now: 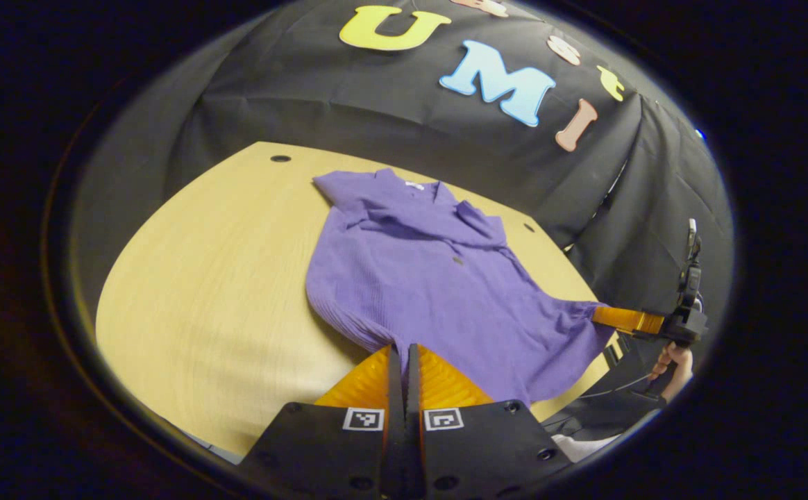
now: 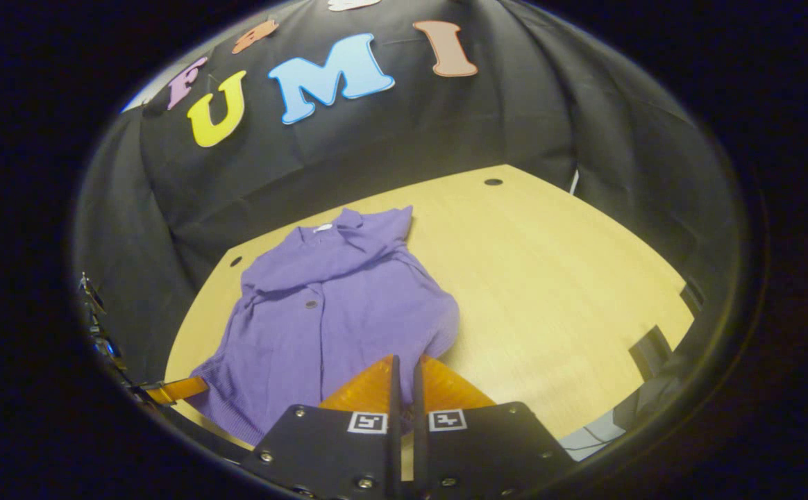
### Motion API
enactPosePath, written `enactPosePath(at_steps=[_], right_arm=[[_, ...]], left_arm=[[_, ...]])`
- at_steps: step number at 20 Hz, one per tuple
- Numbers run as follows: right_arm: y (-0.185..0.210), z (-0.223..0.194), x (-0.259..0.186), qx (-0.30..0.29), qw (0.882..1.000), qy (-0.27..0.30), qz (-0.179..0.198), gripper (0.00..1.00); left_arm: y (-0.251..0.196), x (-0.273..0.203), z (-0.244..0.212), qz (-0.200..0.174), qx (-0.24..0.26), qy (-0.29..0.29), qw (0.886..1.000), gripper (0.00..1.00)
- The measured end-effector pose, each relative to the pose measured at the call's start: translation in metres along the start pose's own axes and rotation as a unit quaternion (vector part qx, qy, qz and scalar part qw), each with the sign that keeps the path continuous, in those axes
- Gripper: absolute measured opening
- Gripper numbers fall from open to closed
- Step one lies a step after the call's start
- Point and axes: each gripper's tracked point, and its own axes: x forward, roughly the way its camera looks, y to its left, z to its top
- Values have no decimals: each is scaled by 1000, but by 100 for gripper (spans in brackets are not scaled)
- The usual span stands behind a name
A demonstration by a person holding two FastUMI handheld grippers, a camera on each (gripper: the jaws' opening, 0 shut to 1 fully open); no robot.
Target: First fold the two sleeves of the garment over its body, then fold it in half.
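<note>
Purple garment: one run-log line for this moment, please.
purple garment flat on table, sleeves folded | left gripper shut on hem | right gripper shut on hem | half-fold pending

Place: a recording booth, staged rather than lived in.
Walls: creased black cloth backdrop (image 2: 529, 118) hung close around the table on every visible side.
Furniture: one pale wooden tabletop with round cable holes (image 2: 557, 278).
Light: dim and indoor.
</note>
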Motion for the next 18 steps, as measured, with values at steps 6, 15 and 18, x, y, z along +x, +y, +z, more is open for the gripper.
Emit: enactPosePath(at_steps=[6,15,18], right_arm=[[20,21,28,0,998,20,54,7],[41,115,74,60,988,-24,138,7],[41,145,96,56,987,-34,148,7]], left_arm=[[-19,28,55,2,-7,-28,1000,7],[-28,91,157,29,-20,-81,996,7],[-22,110,190,40,-25,-97,994,7]])
